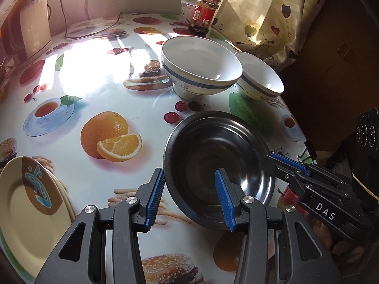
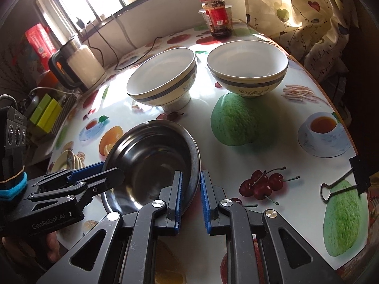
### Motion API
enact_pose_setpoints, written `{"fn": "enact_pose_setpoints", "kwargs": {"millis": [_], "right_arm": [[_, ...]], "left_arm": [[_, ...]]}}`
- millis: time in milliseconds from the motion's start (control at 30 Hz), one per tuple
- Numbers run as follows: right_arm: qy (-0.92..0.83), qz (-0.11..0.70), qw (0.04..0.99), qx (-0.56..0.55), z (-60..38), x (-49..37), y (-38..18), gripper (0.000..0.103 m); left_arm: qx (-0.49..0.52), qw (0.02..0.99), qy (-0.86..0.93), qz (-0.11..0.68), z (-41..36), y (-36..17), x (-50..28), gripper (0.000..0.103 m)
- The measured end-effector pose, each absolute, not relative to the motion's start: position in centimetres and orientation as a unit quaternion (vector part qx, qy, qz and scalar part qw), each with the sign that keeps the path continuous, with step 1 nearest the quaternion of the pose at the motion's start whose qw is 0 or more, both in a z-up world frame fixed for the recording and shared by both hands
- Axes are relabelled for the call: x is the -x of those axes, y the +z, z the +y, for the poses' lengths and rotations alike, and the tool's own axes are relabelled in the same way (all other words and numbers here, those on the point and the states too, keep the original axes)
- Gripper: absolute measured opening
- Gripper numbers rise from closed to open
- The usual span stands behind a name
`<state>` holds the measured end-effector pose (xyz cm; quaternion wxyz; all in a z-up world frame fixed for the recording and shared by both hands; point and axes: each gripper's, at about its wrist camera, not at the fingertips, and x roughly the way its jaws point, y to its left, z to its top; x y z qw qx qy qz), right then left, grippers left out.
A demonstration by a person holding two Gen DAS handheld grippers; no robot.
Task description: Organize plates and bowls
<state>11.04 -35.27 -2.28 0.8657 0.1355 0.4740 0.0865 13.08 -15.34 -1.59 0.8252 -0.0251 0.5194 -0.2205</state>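
Note:
A dark steel dish (image 1: pixel 208 156) (image 2: pixel 151 156) sits tilted at the near right of the table, seemingly over a second shiny steel dish (image 1: pixel 267 189). My left gripper (image 1: pixel 189 197) straddles its left rim, one pad against the outside and one inside the bowl, and grips it. My right gripper (image 2: pixel 191 198) is shut on the opposite rim and shows from the side in the left wrist view (image 1: pixel 268 161). Two white bowls with blue bands (image 1: pixel 201 64) (image 1: pixel 260 78) stand upright side by side behind the dish. Stacked cream plates (image 1: pixel 28 203) lie at the near left.
A red-labelled jar (image 1: pixel 203 14) and a white tub stand at the back by the curtain. A kettle (image 2: pixel 80 66) with cables is at the back left. A binder clip (image 2: pixel 343 184) is fixed on the table's right edge. The fruit-print tablecloth (image 1: pixel 106 90) covers the middle.

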Motion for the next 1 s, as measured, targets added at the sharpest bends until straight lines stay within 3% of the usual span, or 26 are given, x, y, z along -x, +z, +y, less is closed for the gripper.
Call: {"fn": "enact_pose_setpoints", "kwargs": {"millis": [200, 467, 1000], "right_arm": [[0.081, 0.47, 0.867, -0.145, -35.9, -10.8, -2.1, 0.017], [0.068, 0.45, 0.877, -0.153, -37.4, -11.3, -0.6, 0.027], [0.07, 0.427, 0.891, -0.136, -37.0, -17.3, 2.4, 0.028]], "left_arm": [[0.029, 0.827, -0.225, 0.514, -15.2, -1.2, -13.0, 0.046], [0.046, 0.837, -0.213, 0.502, -14.1, -0.2, -14.3, 0.046], [0.063, 0.855, -0.21, 0.471, -13.9, 2.8, -20.8, 0.046]]}}
